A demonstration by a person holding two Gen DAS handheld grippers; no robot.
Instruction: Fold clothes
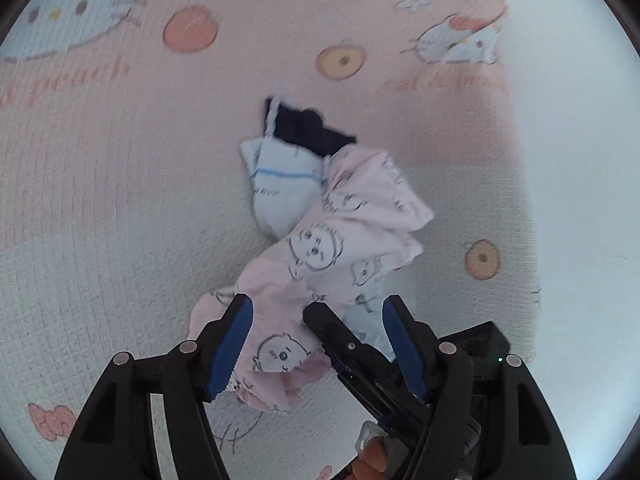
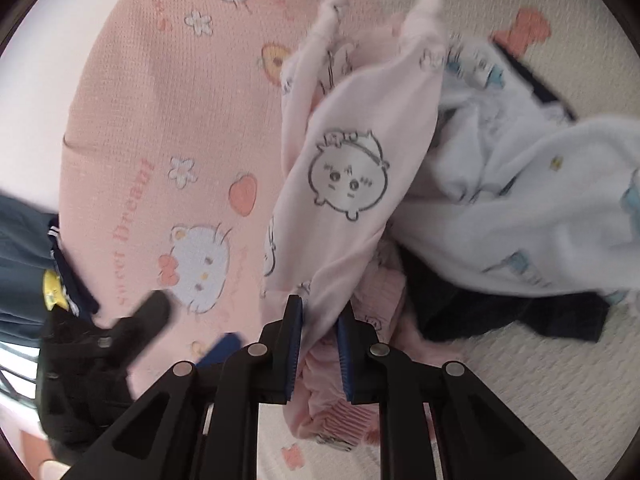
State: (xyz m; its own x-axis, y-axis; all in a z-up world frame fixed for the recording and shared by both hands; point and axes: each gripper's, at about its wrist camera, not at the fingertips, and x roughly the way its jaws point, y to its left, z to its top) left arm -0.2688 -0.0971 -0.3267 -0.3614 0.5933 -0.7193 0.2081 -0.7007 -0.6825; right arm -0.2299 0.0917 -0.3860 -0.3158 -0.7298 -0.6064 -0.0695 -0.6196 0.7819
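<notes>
I am looking down my left tool [image 1: 316, 312] at a pink garment [image 1: 320, 256] printed with little cartoon faces, which is lying bunched on a pink and cream quilted cover [image 1: 120, 184] patterned with cats and peaches. The left tool's jaws are standing apart, with the near end of the pink cloth lying between them and the blue pads not pressing on it. Just beyond the pink garment, a pale blue piece [image 1: 280, 184] and a dark navy piece [image 1: 308, 128] are lying in the same small heap, touching one another. My right tool [image 2: 318, 328] is gripping the pink garment [image 2: 360, 168]: its two blue pads are pinching a fold of it, and the cloth is stretching up and away from the jaws. To the right of it, a fluffy white and pale blue garment [image 2: 520, 208] is resting on top of the dark navy one [image 2: 520, 316].
</notes>
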